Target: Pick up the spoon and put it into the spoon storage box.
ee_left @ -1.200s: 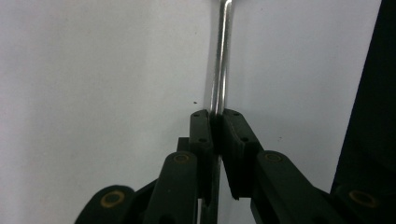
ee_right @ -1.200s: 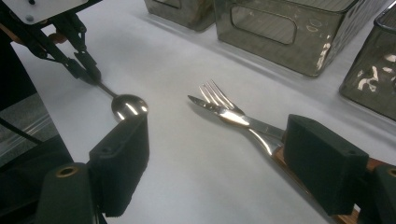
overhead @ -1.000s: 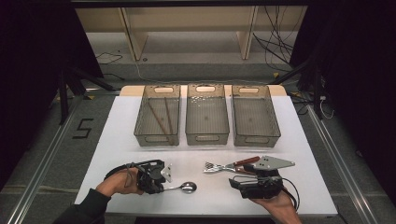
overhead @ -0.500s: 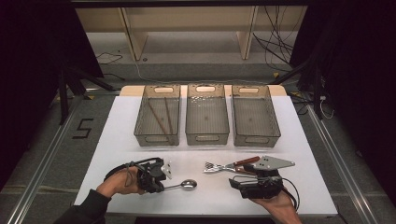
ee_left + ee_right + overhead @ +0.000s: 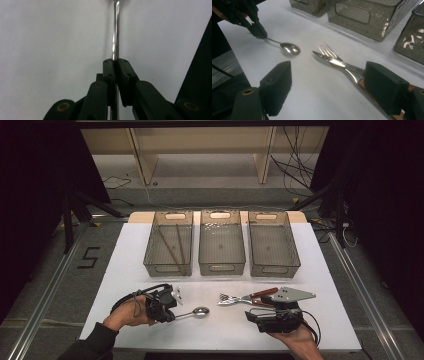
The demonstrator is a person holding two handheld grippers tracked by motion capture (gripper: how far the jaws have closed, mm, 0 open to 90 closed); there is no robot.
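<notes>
A: Near edge first. Left gripper (image 5: 170, 306)?

B: Jaws were pinched tight on the spoon (image 5: 194, 312) handle; in the left gripper view the steel shaft (image 5: 116, 30) ran straight up from between them. Bowl lay on the white table (image 5: 225, 330), near the middle front.

A: Right gripper (image 5: 257, 316)?

B: Jaws stood wide apart, holding nothing; the right gripper view showed its pads either side of bare table. It sat low at front right in the person's hand (image 5: 295, 340).

A: Just beyond it?

B: Fork (image 5: 329, 53) and knife (image 5: 337, 62) lay crossed and touching, tips toward the spoon, the knife's wooden handle (image 5: 262, 293) passing beside the right jaw.

A: Far side?

B: Three clear bins in a row. Left bin (image 5: 169, 245) held two chopsticks (image 5: 175, 245); middle bin (image 5: 221, 242) and right bin (image 5: 272, 242) contents could not be told.
</notes>
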